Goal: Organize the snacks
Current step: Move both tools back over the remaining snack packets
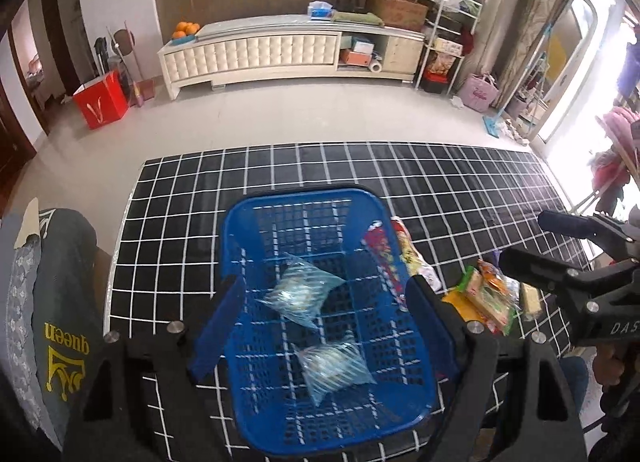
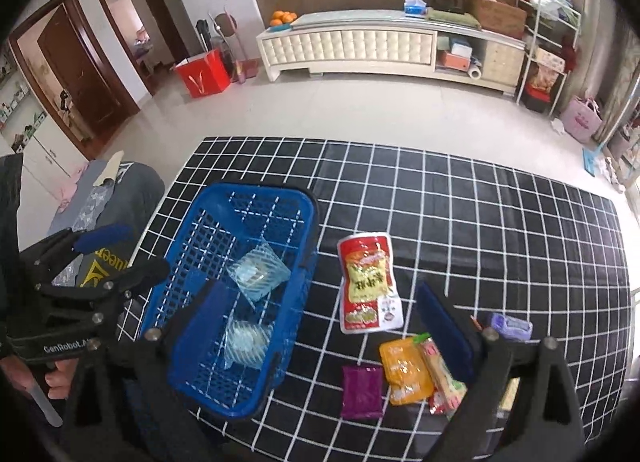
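Observation:
A blue plastic basket (image 1: 240,221) (image 2: 192,205) stands on the black grid tablecloth (image 1: 440,181). It holds two clear blue-striped packets (image 1: 300,294) (image 1: 336,366). My left gripper (image 1: 320,322) hovers open above the basket with nothing between its fingers. Right of the basket lie a red pouch (image 2: 370,282), an orange packet (image 2: 404,370), a purple packet (image 2: 362,392), a long green-and-red packet (image 2: 440,378) and a small lilac packet (image 2: 512,326). My right gripper (image 2: 324,326) hangs open and empty above the gap between basket and loose packets.
A chair draped with a dark garment (image 1: 64,302) stands against the table's left edge. A hand (image 2: 60,378) holds the left gripper's handle. Beyond the table's far edge is pale floor, with a white cabinet (image 2: 348,45) along the wall.

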The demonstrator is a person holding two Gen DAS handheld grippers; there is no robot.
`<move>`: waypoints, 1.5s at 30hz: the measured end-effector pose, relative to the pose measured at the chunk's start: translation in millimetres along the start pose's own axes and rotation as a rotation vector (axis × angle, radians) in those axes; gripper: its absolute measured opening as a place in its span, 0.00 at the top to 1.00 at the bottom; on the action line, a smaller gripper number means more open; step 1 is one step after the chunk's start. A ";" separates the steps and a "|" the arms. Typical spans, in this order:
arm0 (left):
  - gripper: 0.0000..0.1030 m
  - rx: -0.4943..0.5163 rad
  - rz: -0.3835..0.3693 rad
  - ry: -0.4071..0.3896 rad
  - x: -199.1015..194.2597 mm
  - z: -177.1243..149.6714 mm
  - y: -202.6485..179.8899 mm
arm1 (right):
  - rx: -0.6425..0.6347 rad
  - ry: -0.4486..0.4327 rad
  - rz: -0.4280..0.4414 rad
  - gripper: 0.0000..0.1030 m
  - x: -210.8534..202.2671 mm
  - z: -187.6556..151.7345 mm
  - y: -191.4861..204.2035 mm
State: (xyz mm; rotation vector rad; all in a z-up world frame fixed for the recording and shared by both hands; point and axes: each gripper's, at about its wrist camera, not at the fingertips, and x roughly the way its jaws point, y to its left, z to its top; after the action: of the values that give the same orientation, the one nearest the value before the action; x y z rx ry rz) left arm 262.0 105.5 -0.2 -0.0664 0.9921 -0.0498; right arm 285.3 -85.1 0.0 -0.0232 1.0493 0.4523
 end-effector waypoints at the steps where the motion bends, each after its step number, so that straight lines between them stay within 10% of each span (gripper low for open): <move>1: 0.22 0.011 -0.002 -0.001 -2.6 -2.1 -8.4 | 0.003 -0.006 -0.004 0.05 -4.1 -2.7 -2.3; 23: 0.22 0.167 -0.108 0.085 38.6 -24.4 -163.0 | 0.158 0.003 -0.087 0.05 -41.9 -76.0 -136.2; 45: 0.22 0.123 -0.151 0.280 147.4 -68.0 -207.9 | 0.165 0.238 -0.039 0.05 65.3 -131.3 -219.5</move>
State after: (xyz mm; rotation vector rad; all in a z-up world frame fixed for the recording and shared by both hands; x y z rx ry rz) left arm 283.1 -114.7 -143.9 -0.0214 1.2606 -0.2643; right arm 284.8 -291.9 -164.0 0.0503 1.3150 0.3316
